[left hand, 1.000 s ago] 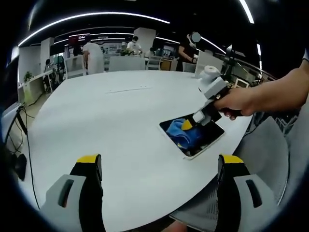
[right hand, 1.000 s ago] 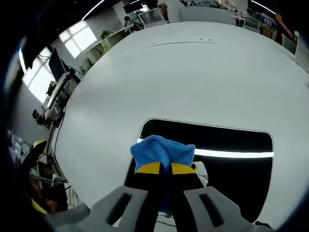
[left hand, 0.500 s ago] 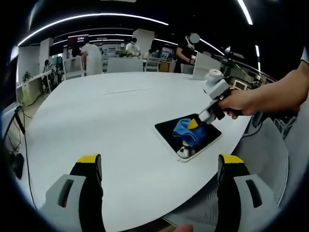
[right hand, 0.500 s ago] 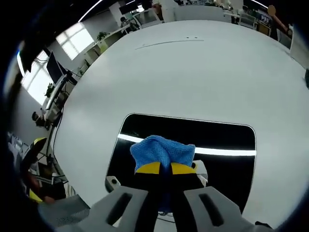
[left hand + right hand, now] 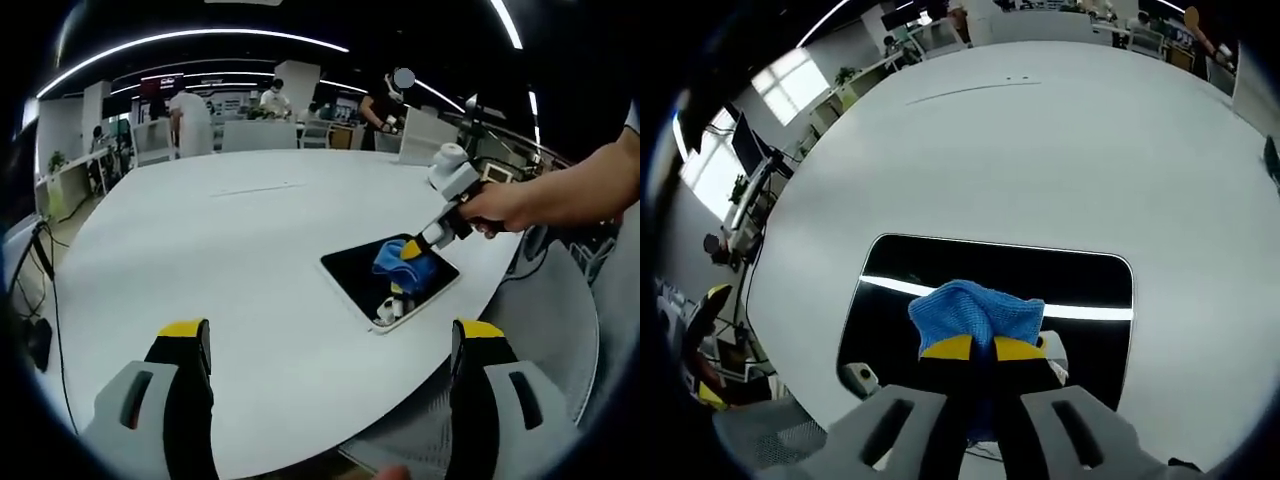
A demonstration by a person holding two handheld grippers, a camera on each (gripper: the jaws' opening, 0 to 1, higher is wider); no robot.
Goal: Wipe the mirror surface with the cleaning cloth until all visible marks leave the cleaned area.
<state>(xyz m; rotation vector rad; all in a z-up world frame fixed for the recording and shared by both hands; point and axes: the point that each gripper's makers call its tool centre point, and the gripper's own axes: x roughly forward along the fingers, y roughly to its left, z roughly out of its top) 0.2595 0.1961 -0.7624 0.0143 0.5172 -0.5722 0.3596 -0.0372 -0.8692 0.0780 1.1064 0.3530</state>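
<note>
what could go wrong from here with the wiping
The mirror lies near the edge of the white table and the left gripper hovers apart from it, so a hard stroke might slide it off. The right gripper pinches just a fold of the blue cloth, which might slip.

Each hand-held gripper [image 5: 322, 345] has grey jaws, black pads and seemingly yellow tips.

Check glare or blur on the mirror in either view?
Right gripper view: mirror sharp, dark, crossed by a bright reflected ceiling-light streak beside the blue cloth. Left gripper view: mirror small, dark, no glare; fisheye bends the table edge.
</note>
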